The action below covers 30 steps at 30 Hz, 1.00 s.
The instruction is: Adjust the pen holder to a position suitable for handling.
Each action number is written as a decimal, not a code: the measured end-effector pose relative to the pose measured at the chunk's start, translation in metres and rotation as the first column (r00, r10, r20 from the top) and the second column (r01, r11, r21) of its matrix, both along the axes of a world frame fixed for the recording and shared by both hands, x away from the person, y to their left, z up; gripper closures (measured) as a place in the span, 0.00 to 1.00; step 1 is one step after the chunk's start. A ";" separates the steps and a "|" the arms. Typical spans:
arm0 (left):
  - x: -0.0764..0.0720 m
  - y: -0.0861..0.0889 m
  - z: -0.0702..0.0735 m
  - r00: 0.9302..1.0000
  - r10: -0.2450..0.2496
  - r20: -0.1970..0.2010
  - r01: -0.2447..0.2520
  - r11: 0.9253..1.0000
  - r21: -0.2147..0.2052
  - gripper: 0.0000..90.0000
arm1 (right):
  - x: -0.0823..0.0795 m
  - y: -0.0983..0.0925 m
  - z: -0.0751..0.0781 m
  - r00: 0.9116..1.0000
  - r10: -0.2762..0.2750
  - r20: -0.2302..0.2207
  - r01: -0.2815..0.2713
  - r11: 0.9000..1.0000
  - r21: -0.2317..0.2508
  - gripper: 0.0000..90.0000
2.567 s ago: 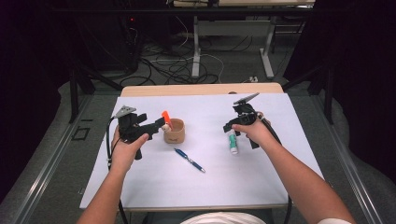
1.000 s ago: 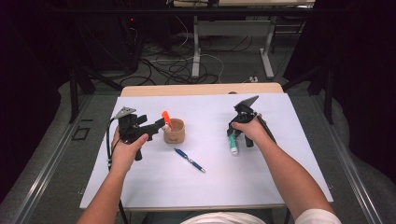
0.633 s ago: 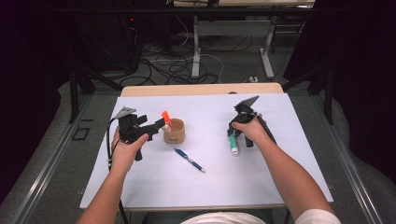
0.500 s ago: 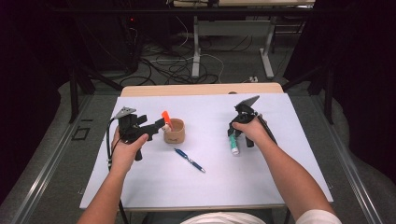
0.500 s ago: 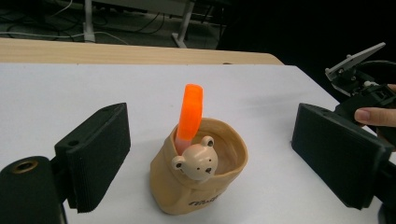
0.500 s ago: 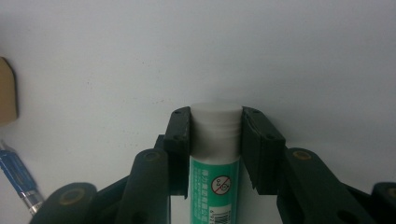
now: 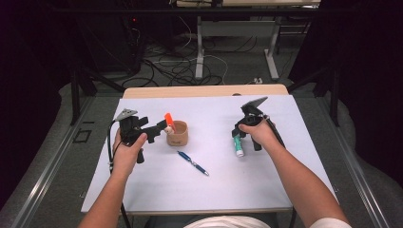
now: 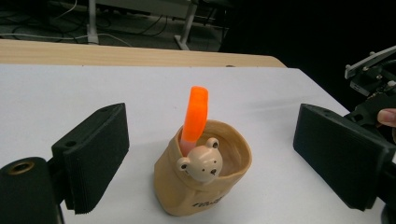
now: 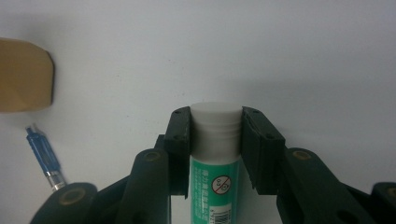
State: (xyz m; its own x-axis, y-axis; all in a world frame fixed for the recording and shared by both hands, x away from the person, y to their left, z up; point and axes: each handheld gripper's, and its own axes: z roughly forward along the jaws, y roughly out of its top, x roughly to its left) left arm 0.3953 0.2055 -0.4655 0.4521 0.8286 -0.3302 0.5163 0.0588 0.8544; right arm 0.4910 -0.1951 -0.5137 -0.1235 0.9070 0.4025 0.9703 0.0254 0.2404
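A green-and-white glue stick [image 9: 215, 154] with a white ridged end is clamped between the two black jaws of the right gripper [image 9: 215, 122], whose pads press on both sides of the tube just below that end. In the high view the glue stick [image 7: 237, 145] sits at about 3 o'clock from the middle of the white table [image 7: 285, 190], its lower end touching or just above the surface; which of the two cannot be told. The right gripper [image 7: 239, 139] points down over it, held in the person's right hand [image 7: 259, 134].

At about 9 o'clock from the glue stick, well apart from it, stands a tan holder with a small bear head on its front [image 7: 177, 134]. An orange marker [image 7: 168, 121] stands in it, leaning against the rim. In the left gripper view the holder [image 8: 203, 179] sits between the two wide-open jaws of the left gripper [image 8: 224, 158], apart from both pads, with the orange marker [image 8: 195, 114] rising above the bear head. The left gripper [image 7: 160, 127] grips nothing and points toward the holder from its 9 o'clock side, held in the left hand [image 7: 127, 152].

A blue pen [image 7: 192, 163] lies flat on the table at about 5 o'clock from the holder, near it but not touching.
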 end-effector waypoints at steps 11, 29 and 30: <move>0.000 0.003 0.000 1.000 0.008 0.005 -0.008 1.000 0.000 0.12 | -0.009 0.012 0.015 0.984 0.050 0.173 -0.058 0.997 0.044 0.73; 0.000 0.006 0.000 1.000 0.021 0.007 -0.021 1.000 0.003 0.12 | -0.027 0.042 0.039 0.890 0.142 0.434 -0.184 0.981 0.056 0.73; 0.000 0.006 0.000 1.000 0.022 0.007 -0.022 1.000 0.003 0.12 | -0.028 0.044 0.040 0.884 0.141 0.445 -0.186 0.981 0.058 0.73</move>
